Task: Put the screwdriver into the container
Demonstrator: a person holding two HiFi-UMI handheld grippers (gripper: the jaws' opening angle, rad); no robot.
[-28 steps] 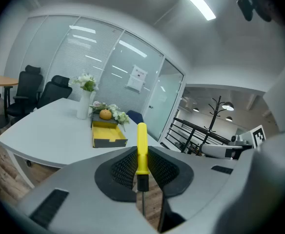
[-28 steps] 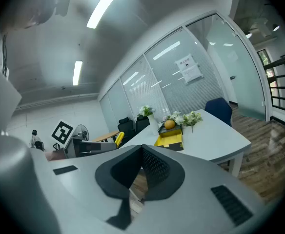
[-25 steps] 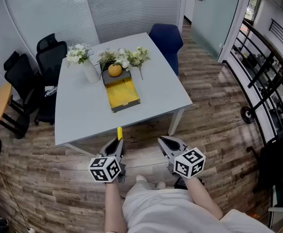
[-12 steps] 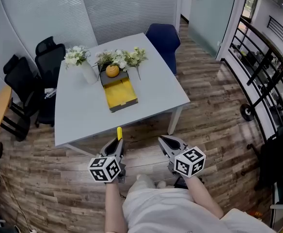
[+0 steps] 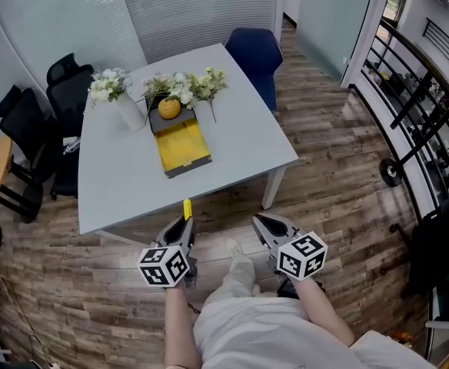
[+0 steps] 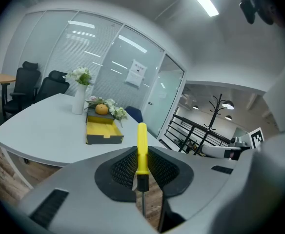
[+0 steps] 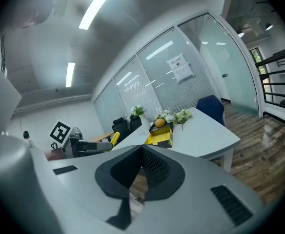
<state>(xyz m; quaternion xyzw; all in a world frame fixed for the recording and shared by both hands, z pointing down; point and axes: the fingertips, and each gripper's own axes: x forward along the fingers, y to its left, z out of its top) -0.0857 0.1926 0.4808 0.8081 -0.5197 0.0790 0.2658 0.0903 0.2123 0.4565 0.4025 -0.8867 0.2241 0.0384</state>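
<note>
A yellow-handled screwdriver (image 6: 141, 150) stands clamped between the jaws of my left gripper (image 5: 184, 225), its handle tip (image 5: 187, 208) poking out toward the table. The yellow open container (image 5: 181, 147) lies on the grey table (image 5: 240, 141), far ahead of both grippers; it also shows in the left gripper view as the container (image 6: 103, 132) and in the right gripper view as the container (image 7: 158, 138). My right gripper (image 5: 264, 227) is shut with nothing between its jaws. Both grippers hang over the wood floor, short of the table's near edge.
Behind the container sit an orange (image 5: 168, 108), white flowers (image 5: 182, 88) and a white vase (image 5: 131, 114). A blue chair (image 5: 254, 52) stands at the far side, black office chairs (image 5: 40, 121) to the left, a black railing (image 5: 428, 121) on the right.
The view has shifted slightly; the table now sits a little further left and nearer. A foot has stepped forward between the grippers. Both grippers keep their places.
</note>
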